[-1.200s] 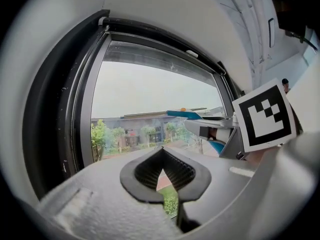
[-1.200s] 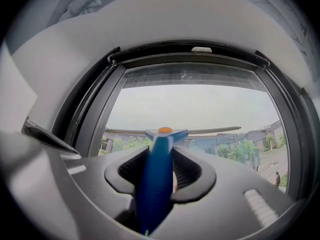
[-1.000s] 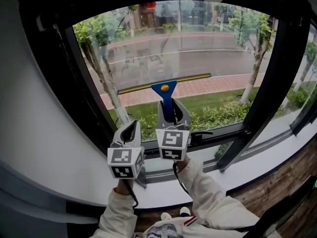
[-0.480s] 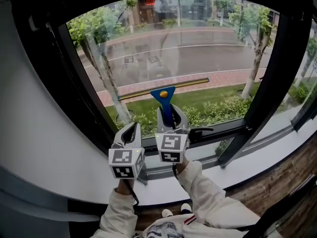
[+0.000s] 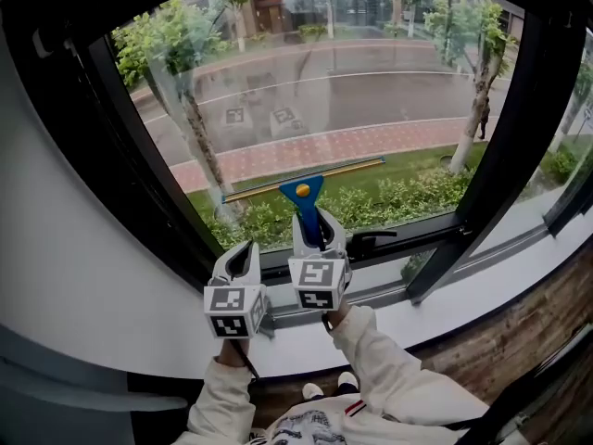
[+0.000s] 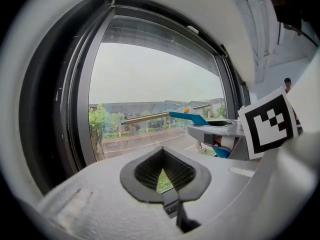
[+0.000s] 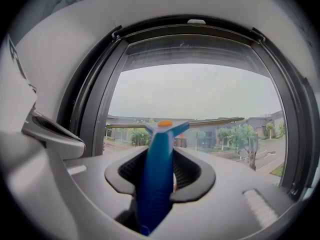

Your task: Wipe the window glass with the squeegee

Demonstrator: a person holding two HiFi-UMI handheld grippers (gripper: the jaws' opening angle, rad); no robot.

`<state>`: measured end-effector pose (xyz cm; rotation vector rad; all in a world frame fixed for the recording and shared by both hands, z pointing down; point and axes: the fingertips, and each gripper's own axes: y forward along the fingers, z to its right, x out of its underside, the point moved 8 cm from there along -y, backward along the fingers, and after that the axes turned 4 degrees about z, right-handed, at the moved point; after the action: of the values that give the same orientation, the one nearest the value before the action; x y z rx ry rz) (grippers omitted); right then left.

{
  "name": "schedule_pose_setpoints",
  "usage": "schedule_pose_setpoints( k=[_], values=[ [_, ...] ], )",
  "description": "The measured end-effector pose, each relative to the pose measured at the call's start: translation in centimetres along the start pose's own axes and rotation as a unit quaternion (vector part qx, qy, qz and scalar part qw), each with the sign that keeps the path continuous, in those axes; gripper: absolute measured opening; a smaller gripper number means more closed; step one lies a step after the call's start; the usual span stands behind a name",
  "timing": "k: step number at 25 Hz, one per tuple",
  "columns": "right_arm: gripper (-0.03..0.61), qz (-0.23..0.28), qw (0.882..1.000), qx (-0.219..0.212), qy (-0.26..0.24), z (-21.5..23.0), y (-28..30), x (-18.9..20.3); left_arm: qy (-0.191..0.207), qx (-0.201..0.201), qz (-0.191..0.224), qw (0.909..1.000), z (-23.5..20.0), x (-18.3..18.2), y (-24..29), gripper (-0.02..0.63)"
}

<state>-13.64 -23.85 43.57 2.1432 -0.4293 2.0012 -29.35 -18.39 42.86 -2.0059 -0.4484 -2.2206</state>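
Two grippers show in the head view, side by side, low before the window glass point(image 5: 371, 82). Your right gripper point(image 5: 319, 217) holds the squeegee point(image 5: 303, 193) upright. Its long blade point(image 5: 352, 169) slants across the lower part of the pane, just above the black frame point(image 5: 426, 230). Your left gripper point(image 5: 243, 256) sits just beside the right one, near the white sill point(image 5: 482, 281), and carries nothing.

In the left gripper view, your jaws are drawn together. Only a small gap is left between the ribbed pads point(image 6: 147, 170), and greenery shows through it.

In the right gripper view, your jaws are clamped on the blue handle point(image 7: 156, 174). The blade runs level across the pane beyond it.
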Motion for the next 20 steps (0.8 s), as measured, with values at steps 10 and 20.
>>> schedule_pose_setpoints(
  k=[10,20],
  values=[
    [0.14,-0.03,1.0,-0.003,0.001,-0.3,-0.3,3.5,0.001,0.01,-0.026,0.9996,0.6,2.4,0.6,-0.002],
    [0.13,-0.073,0.997,-0.006,0.003,-0.6,-0.6,7.6,-0.026,0.017,-0.062,0.9976,1.2,7.7,0.7,-0.002]
  ],
)
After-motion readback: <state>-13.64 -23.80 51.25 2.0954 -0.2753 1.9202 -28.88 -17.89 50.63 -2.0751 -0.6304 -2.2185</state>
